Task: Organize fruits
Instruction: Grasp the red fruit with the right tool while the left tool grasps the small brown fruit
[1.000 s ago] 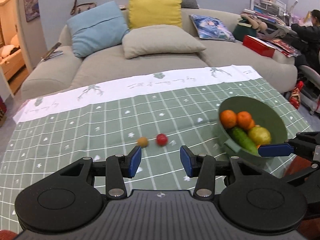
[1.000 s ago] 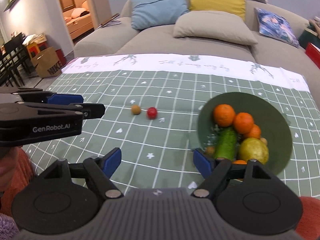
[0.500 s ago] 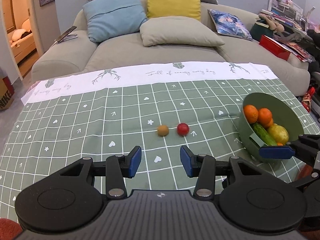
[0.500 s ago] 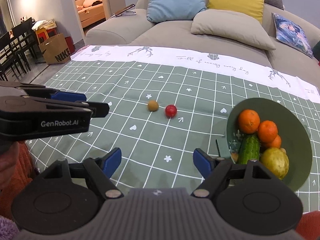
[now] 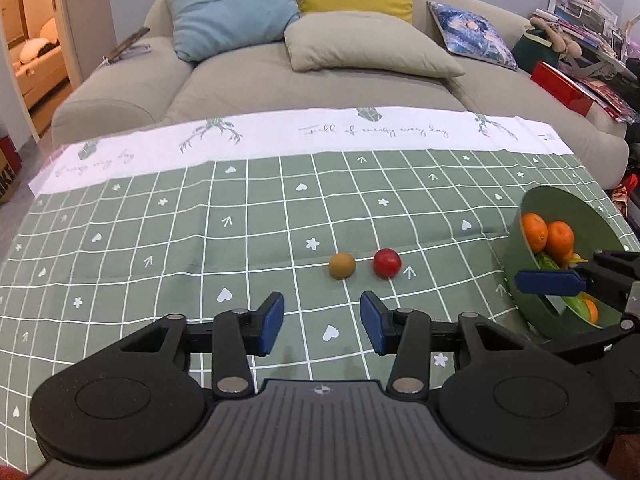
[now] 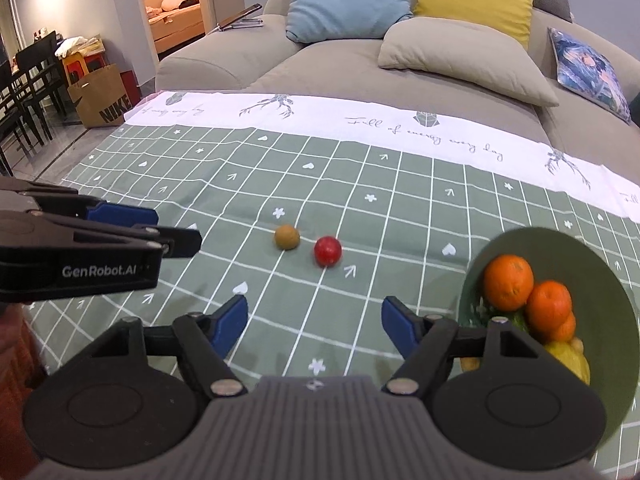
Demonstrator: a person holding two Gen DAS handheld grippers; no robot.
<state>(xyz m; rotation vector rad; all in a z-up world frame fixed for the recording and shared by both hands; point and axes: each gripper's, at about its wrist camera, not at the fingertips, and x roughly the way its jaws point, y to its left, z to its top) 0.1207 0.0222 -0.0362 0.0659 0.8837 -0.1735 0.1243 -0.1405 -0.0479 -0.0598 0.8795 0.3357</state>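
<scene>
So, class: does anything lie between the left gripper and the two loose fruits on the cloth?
Nothing visible does. Only bare tablecloth separates the left gripper from the brown fruit and the red fruit, which lie just beyond its open jaws.

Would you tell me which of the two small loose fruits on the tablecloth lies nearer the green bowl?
The small round red fruit; the brownish one lies farther from the green bowl.
</scene>
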